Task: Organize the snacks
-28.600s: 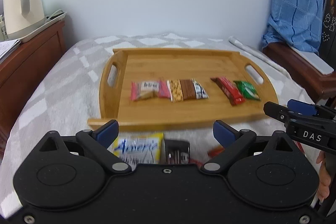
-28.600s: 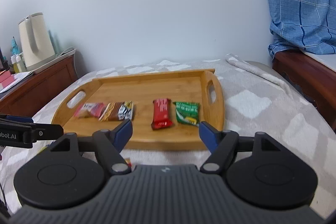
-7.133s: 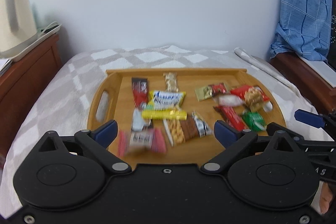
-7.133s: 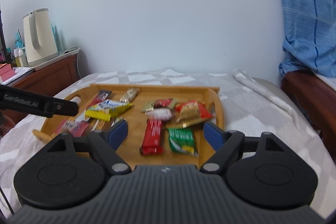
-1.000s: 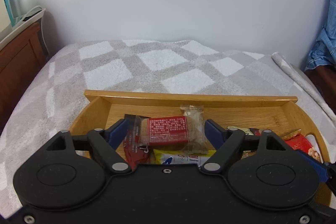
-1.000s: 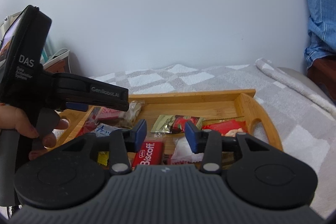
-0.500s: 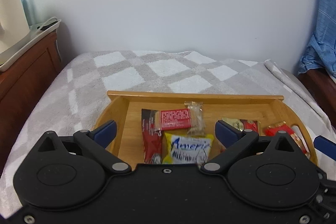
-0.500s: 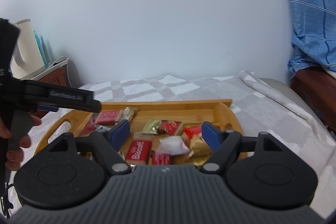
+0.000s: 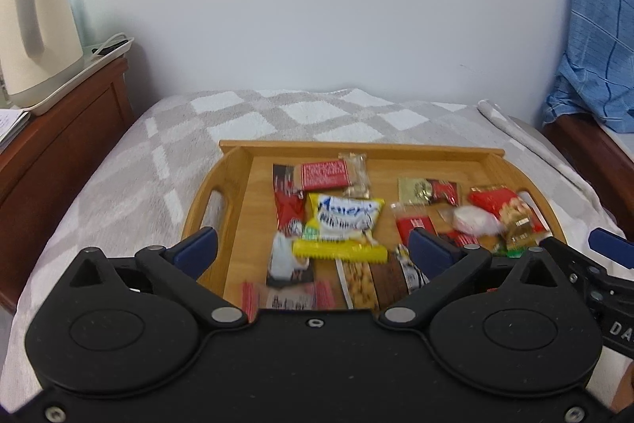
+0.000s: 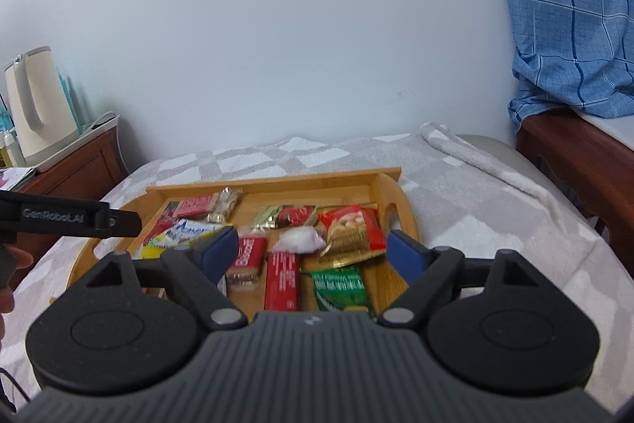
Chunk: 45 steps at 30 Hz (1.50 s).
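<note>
Surrounding tray rim [image 9: 356, 145], open blanket [image 9: 158, 153]

The left gripper [image 9: 313, 249] fills its view's lower half, jaws wide, empty. The right gripper [image 10: 315, 248] sits low — jaws opening, nothing between. A hand [image 10: 8, 276] shows at the left edge.

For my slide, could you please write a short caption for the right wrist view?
Right gripper, jaws opening and empty, above a wooden tray of snack packets on a checked blanket.
</note>
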### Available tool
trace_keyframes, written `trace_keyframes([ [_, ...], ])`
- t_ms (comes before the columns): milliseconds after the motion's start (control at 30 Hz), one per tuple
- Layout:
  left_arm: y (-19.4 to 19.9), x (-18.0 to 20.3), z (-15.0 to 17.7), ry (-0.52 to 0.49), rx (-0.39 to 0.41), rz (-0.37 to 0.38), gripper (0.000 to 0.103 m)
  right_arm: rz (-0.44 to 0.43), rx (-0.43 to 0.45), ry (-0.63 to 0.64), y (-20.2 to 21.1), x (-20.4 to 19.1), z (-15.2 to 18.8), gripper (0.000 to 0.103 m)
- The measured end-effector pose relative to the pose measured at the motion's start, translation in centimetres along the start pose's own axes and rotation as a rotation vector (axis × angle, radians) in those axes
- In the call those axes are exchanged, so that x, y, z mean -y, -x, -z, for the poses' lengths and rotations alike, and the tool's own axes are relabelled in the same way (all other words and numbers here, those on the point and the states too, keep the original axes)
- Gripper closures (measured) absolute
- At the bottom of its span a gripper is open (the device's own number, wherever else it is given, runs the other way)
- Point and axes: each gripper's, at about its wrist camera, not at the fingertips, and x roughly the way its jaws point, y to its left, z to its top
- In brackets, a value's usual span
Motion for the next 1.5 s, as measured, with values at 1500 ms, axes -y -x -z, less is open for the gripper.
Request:
trace_keyframes([
  [1500, 5.0, -1.2, 12.4, 0.022, -0.062, -0.035, 0.000, 0.067, -0.080, 0.077, 6.5, -1.3, 8.4, 0.006],
])
